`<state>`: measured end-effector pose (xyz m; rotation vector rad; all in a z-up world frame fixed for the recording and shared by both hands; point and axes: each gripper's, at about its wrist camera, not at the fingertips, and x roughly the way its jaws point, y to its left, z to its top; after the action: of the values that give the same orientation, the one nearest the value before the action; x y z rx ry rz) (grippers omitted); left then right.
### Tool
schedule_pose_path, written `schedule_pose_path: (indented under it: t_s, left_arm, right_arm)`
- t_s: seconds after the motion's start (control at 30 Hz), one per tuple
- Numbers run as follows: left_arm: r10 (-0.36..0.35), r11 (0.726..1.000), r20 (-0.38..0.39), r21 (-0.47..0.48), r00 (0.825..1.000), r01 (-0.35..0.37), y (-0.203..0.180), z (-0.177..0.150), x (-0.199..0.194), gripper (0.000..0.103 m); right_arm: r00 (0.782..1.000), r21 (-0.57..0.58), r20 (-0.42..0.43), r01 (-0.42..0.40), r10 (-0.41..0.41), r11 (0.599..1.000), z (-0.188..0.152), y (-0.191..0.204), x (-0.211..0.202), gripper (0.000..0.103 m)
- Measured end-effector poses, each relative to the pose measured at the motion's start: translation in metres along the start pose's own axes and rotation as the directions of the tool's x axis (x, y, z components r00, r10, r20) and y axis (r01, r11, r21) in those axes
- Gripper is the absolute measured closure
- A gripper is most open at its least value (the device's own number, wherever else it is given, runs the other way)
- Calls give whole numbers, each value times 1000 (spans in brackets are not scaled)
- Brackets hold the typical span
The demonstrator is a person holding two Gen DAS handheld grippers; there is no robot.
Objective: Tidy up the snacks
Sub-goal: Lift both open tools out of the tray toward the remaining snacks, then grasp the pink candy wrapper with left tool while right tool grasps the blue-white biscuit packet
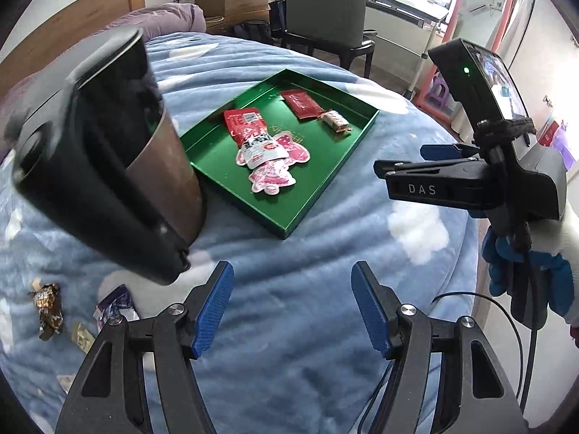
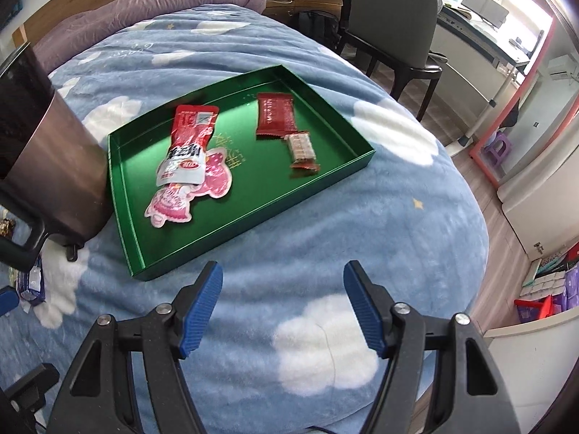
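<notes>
**Loose snacks lie lower left of the open left gripper**

Bedroom scene: fleecy blue cloud-print blanket (image 1: 307,253) bearing a glossy green tray (image 1: 322,195) holding flat foil packets. Left gripper (image 1: 292,307) and right gripper (image 2: 282,311) both have fingers spread, empty. Crinkled brown candy wrapper (image 1: 49,307) lies at lower left, nearer the left gripper, long axis roughly vertical in frame, beside a dark cylindrical bin (image 1: 108,166).
</notes>
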<state>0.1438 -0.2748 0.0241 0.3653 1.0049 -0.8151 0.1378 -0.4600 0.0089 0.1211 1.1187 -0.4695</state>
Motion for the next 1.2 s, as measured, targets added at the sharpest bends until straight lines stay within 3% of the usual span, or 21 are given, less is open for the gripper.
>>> schedule_pose_path:
  t_s: [0.17, 0.37, 0.67, 0.73, 0.87, 1.07, 1.2]
  left_arm:
    - [74, 996, 12, -44, 997, -73, 35, -32, -17, 42]
    - [150, 975, -48, -159, 988, -156, 87, -75, -26, 42]
    - [251, 894, -158, -339, 955, -291, 147, -128, -37, 42]
    - [252, 866, -191, -393, 949, -309, 160, -140, -39, 42]
    - [253, 782, -237, -520, 938, -342, 193, -165, -49, 42]
    - [242, 607, -257, -712, 936, -353, 251, -198, -64, 42]
    - [235, 521, -252, -783, 939, -340, 282, -210, -66, 42]
  right_arm:
    - [998, -65, -31, -48, 46, 997, -19, 31, -3, 0]
    - [994, -172, -48, -101, 94, 980, -31, 70, -5, 0]
    - [973, -382, -102, -230, 206, 895, -56, 141, -11, 0]
    - [963, -414, -122, -268, 239, 870, -61, 158, -13, 0]
    - [937, -481, -166, -348, 306, 805, -74, 197, -19, 0]
    - [899, -541, -206, -434, 387, 721, -85, 253, -29, 0]
    - [885, -547, -210, -459, 417, 700, -83, 281, -27, 0]
